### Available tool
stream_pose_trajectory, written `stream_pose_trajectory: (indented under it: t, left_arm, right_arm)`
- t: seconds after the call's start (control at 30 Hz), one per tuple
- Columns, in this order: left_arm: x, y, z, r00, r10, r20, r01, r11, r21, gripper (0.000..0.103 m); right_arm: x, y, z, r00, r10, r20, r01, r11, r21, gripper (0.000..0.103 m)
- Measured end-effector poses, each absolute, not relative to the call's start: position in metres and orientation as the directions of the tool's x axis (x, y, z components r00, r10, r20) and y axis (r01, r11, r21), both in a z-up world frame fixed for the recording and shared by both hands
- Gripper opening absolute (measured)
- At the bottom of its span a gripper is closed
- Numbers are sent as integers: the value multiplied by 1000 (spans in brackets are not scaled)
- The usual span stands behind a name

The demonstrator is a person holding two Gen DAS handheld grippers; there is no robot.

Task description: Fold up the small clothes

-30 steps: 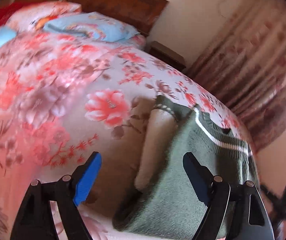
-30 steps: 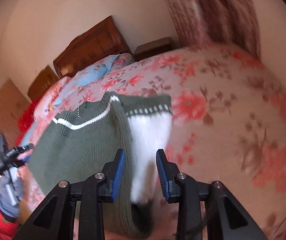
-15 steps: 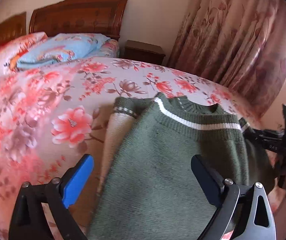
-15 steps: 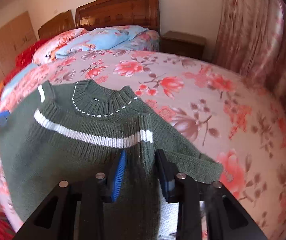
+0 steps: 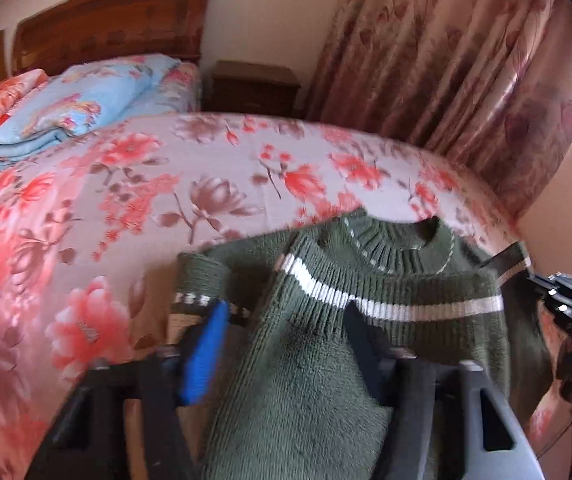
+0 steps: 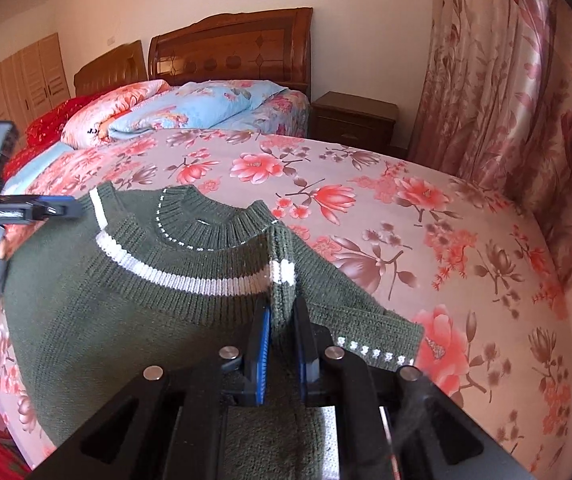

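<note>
- Pinching a raised fold of the green sweater (image 6: 134, 304) at the shoulder, my right gripper (image 6: 282, 344) sits low in the middle of the right wrist view with its jaws nearly together and knit squeezed between the blue pads
- My left gripper (image 5: 286, 344) stands at the bottom of the left wrist view with its fingers (image 5: 206, 356) still fairly wide; the sweater's body bulges up between them, and through the blur I cannot tell whether the pads press on it
- Sweater lies face up on the near part of the floral bedspread (image 6: 466, 240), collar away from me, white chest stripe running across, one sleeve cuff (image 6: 378, 354) spilling to the lower right
- I judge it soft, thick and light: it will sag and stretch rather than hold a crease, so I would take it at shoulder seams or hem corners, gripping both layers
- Farther back, upper left, pillows (image 6: 190, 110) sit against a wooden headboard (image 6: 230, 50); a curtain (image 6: 506, 80) fills the right edge
</note>
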State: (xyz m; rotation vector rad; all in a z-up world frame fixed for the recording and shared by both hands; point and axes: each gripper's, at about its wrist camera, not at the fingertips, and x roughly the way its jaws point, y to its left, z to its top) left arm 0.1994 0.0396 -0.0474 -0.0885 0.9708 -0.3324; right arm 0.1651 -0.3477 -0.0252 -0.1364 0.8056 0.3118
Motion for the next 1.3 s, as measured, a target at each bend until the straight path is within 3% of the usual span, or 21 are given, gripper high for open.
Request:
stream_pose_trajectory:
  t: [0.03,0.2,0.3,0.37,0.47,0.67,0.93,1.03,1.13,1.17,1.23,1.3]
  left_arm:
    - [200,37,-50,504,-317,-803,249,944,-216,103]
    - [165,45,-15,605,-398,-689,295,916,-271,103]
    - [138,70,21,666,-472,-578,303,879,-369,103]
    - [134,84,37,707,-453,-544,278,884,-376,103]
    - [156,89,27,694,-400,-599,236,912,-335,103]
    - [194,63,-19,607,-297,-737,199,955,-220,103]
    - [206,67,15,650,-322,-688,203,946,-252,103]
    - [225,53,-10,605,-284,-744,189,959,-213,103]
    - [227,45,-35,571,-231,-788,169,972,-162,103]
    - [226,44,-38,569,-235,-788,170,971,-166,103]
    - [219,48,-42,564,-251,-787,175,967,-183,103]
    - [217,50,-42,566,-258,-783,178,966,-190,103]
  right_arm:
    - [164,-349,-25,651,227,-724,-322,947,8,11]
    - [148,-358,-10,683,251,-686,-298,953,51,11]
    - [119,-376,20,739,324,-591,-291,944,154,10]
    - [105,-392,40,784,350,-513,-280,936,211,10]
    - [115,-410,47,806,313,-503,-229,948,222,10]
    - [165,-398,-10,684,231,-692,-138,972,189,10]
    - [167,-410,44,785,217,-580,-127,973,193,7]
    - [195,-420,35,764,192,-615,-74,974,212,7]
    - [207,-428,2,691,277,-667,-61,943,328,8]
    - [204,-427,-5,683,292,-670,-66,938,341,10]
    - [197,-428,-18,659,309,-685,-74,934,349,33]
    - [192,-430,-29,640,323,-697,-76,929,361,33]
